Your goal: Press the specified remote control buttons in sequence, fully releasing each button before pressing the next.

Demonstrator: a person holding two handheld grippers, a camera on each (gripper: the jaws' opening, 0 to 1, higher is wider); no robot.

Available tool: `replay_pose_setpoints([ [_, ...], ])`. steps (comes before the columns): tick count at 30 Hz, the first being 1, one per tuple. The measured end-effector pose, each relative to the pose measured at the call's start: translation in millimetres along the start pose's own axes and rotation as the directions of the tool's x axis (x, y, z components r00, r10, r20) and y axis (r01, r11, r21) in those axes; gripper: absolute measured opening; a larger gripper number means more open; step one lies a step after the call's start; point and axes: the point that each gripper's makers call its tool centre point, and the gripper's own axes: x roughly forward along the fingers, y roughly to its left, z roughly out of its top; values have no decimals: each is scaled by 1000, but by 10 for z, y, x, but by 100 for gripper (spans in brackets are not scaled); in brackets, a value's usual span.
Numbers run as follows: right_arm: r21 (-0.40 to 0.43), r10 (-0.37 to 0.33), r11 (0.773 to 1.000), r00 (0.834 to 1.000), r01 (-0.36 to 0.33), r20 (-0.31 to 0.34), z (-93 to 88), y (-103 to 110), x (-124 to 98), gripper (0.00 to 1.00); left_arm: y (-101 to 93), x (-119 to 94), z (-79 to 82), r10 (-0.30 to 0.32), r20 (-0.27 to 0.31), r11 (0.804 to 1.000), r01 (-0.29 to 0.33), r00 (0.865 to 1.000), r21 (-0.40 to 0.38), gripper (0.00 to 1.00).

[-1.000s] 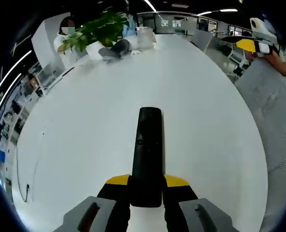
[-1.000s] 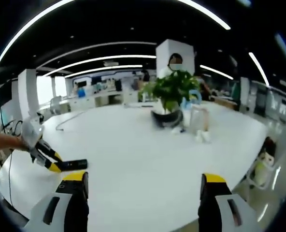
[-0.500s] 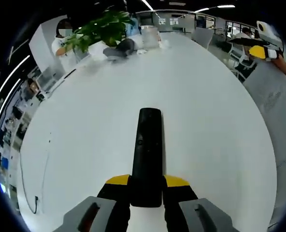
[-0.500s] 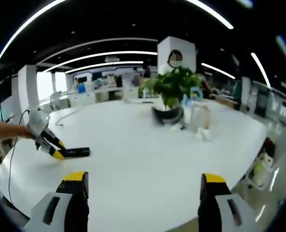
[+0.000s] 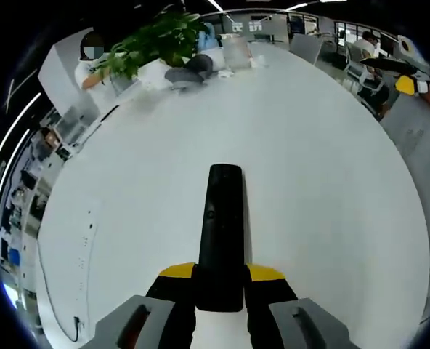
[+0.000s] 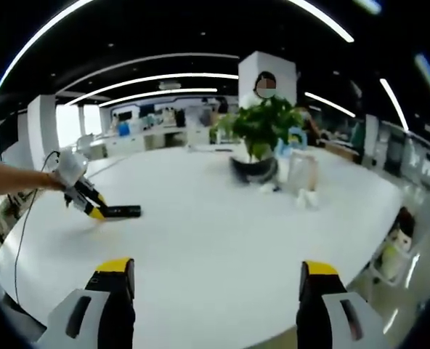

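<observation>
A long black remote control point(image 5: 221, 233) points away from me over the white table point(image 5: 309, 167), and my left gripper point(image 5: 221, 285) is shut on its near end. In the right gripper view the same remote point(image 6: 122, 211) shows small at the far left, held by the left gripper point(image 6: 91, 207) with a person's arm behind it. My right gripper point(image 6: 211, 280) stands open above the table's near edge, with nothing between its yellow-tipped fingers point(image 6: 115, 273). In the left gripper view it point(image 5: 404, 73) appears at the upper right, held aloft.
A potted green plant point(image 6: 262, 138) with a dark pot and pale containers point(image 6: 300, 178) beside it stands at the table's far side; a seated person is behind it. A thin cable point(image 5: 84, 247) runs along the table's left edge. Office desks lie beyond.
The left gripper has carried the remote farther over the table; in the right gripper view it sits higher and a little to the right. Both gripper states are unchanged.
</observation>
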Motion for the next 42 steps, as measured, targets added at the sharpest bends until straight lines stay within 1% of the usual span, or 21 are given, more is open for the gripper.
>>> replay_pose_setpoints([
  [5, -6, -8, 1000, 1000, 8, -9, -12, -12, 8, 92, 69, 66, -16, 18, -15, 1000, -17, 1000, 25, 24],
  [8, -9, -9, 1000, 1000, 9, -15, -27, -14, 13, 92, 74, 100, -68, 4, -39, 1000, -4, 999, 13, 24],
  [10, -9, -6, 1000, 1000, 6, -15, -25, -8, 12, 92, 122, 113, -36, 17, -17, 1000, -17, 1000, 9, 24],
  [11, -9, -6, 1000, 1000, 6, -16, -27, -8, 13, 92, 108, 108, -35, 5, -12, 1000, -5, 1000, 15, 24],
  [15, -7, -3, 1000, 1000, 3, -14, -23, -5, 10, 91, 111, 117, -37, -10, -11, 1000, 10, 1000, -8, 25],
  [19, -3, -1, 1000, 1000, 1, -6, -7, -4, 3, 91, 111, 107, -27, 9, -22, 1000, -9, 1000, 4, 27],
  [21, -1, -4, 1000, 1000, 4, 2, 8, -11, -5, 92, 165, 97, -35, 45, -28, 999, -45, 999, -16, 31],
  [23, 5, -2, 1000, 1000, 2, 14, 30, -11, -14, 92, 166, 88, -38, 54, -33, 998, -55, 998, -25, 33],
  [25, 8, 5, 1000, 1000, -6, 25, 48, -2, -23, 93, 216, 63, -20, 95, -26, 995, -95, 995, -6, 41],
  [27, 5, 4, 1000, 1000, -4, 30, 55, -2, -24, 93, 247, 61, -33, 108, -37, 993, -109, 994, -43, 54],
  [28, 5, 4, 1000, 999, -4, 34, 62, -3, -28, 94, 276, 50, -41, 123, -39, 989, -126, 992, -81, 57],
  [29, 9, 5, 1000, 999, -6, 44, 81, -2, -36, 94, 313, 41, -38, 142, -35, 987, -144, 989, -66, 60],
  [32, 14, 2, 1000, 998, -3, 59, 105, -14, -45, 95, 380, -4, -74, 210, -35, 970, -213, 977, -115, 71],
  [34, 18, 6, 1000, 998, -7, 63, 112, -8, -43, 95, 419, -41, -121, 253, -36, 952, -256, 967, -170, 77],
  [35, 18, 9, 1000, 998, -10, 65, 116, -1, -45, 95, 415, -66, -176, 266, -57, 936, -272, 962, -221, 79],
  [37, 21, 20, 1000, 997, -21, 73, 130, 15, -51, 95, 397, -90, -211, 278, -65, 924, -286, 958, -253, 85],
  [38, 26, 27, 999, 996, -29, 84, 148, 25, -59, 95, 371, -90, -226, 273, -65, 921, -280, 960, -271, 88],
  [39, 25, 27, 999, 995, -30, 91, 159, 25, -64, 95, 335, -103, -254, 269, -72, 912, -278, 961, -303, 94],
  [40, 23, 28, 999, 995, -30, 93, 162, 28, -66, 95, 315, -128, -261, 279, -71, 899, -286, 958, -332, 99],
  [41, 23, 29, 999, 995, -32, 94, 164, 31, -66, 96, 291, -154, -257, 280, -63, 888, -284, 958, -362, 100],
  [42, 22, 30, 999, 995, -32, 98, 171, 34, -69, 96, 284, -197, -243, 296, -43, 861, -286, 954, -421, 100],
])
